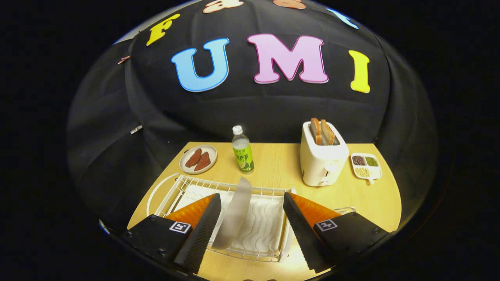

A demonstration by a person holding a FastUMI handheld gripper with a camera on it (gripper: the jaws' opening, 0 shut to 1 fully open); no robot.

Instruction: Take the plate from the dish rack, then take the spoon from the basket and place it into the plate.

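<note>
gripper point(252, 210): fingers apart, straddling plate, no contact yet
plate point(235, 216): edge-on upright in dish rack point(269, 255), so rim's grabbable
spoon/basket: prob. out of shot

Grey plate point(235, 214) upright (edge-on) in white dish rack point(269, 255)

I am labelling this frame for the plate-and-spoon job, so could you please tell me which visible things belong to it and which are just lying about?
Belonging to the job:
- grey plate standing on edge between the open gripper fingers
- white wire dish rack holding it

Just lying about:
- green-labelled drink bottle
- white toaster with toast slices
- small round plate with reddish-brown pieces
- white divided dish of grains
</note>
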